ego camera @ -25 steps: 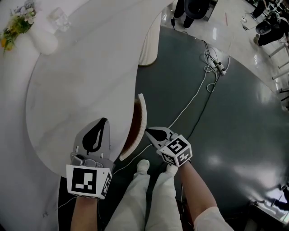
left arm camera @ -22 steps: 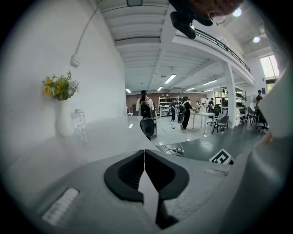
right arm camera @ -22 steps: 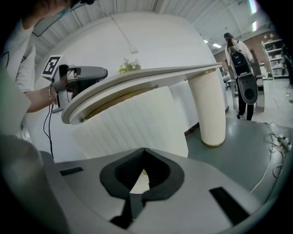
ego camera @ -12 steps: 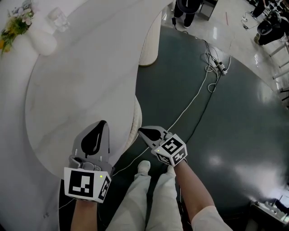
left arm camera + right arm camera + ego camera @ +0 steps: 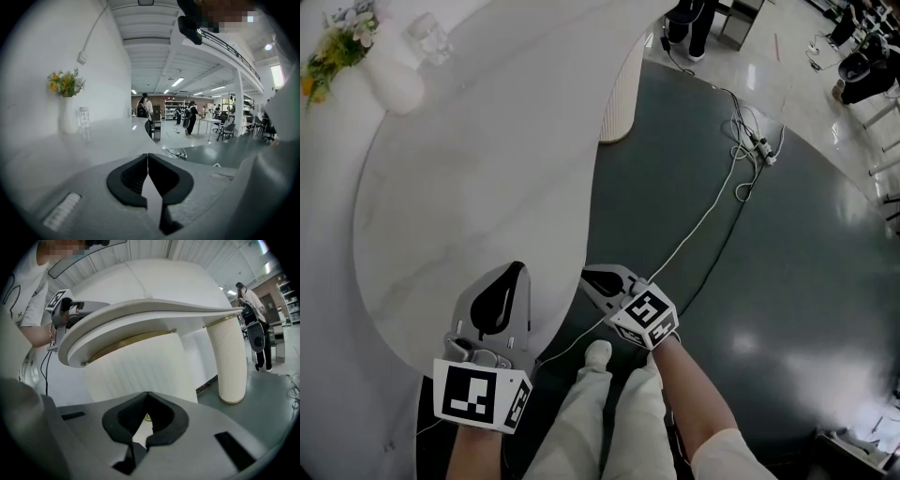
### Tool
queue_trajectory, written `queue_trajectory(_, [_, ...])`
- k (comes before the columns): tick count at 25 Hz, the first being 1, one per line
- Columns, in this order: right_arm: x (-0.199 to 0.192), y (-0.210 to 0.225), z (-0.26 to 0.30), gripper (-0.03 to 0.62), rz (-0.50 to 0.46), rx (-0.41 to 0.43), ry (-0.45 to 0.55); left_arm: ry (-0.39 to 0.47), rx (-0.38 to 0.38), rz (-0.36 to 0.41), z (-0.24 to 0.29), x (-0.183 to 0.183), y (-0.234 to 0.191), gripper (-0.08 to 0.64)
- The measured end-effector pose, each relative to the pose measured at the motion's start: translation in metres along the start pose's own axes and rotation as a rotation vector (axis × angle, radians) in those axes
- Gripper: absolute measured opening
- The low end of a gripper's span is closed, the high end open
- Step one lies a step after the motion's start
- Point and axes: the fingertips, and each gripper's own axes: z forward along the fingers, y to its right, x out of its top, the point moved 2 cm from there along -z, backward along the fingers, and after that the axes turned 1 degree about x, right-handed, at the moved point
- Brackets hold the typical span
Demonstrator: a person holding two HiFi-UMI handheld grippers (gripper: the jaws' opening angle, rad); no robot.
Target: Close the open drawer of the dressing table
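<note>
Since 1 second ago the drawer (image 5: 140,366) has slid fully in. Its ribbed white front now sits beneath the dressing table (image 5: 469,187) top and cannot be seen from the head view. The right gripper (image 5: 591,277), fingers together, points at that front, with a small gold knob (image 5: 147,417) just past its tips. The left gripper (image 5: 514,274), fingers together and empty, hovers over the tabletop edge.
</note>
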Motion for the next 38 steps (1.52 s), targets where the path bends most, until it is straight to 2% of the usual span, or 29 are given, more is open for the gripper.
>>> queue_trajectory(8, [0.004, -0.003, 0.021, 0.0, -0.022, 0.036, 0.078, -0.004, -0.01, 0.009, -0.001, -0.001, -0.003, 0.017])
queue_trajectory(16, [0.008, -0.006, 0.034, 0.0, -0.058, 0.032, 0.157, 0.006, -0.006, 0.016, -0.004, 0.0, -0.003, 0.017])
queue_trajectory(24, [0.01, -0.006, 0.044, 0.0, -0.03, 0.041, 0.208, 0.002, 0.001, 0.058, -0.005, 0.001, 0.001, 0.017])
queue_trajectory(32, [0.009, -0.008, 0.044, 0.0, -0.055, 0.026, 0.184, 0.001, 0.021, 0.092, -0.007, 0.0, 0.005, 0.017])
queue_trajectory(38, [0.016, -0.018, 0.027, 0.0, -0.067, 0.019, 0.138, -0.058, 0.009, 0.114, -0.014, -0.006, 0.016, 0.017])
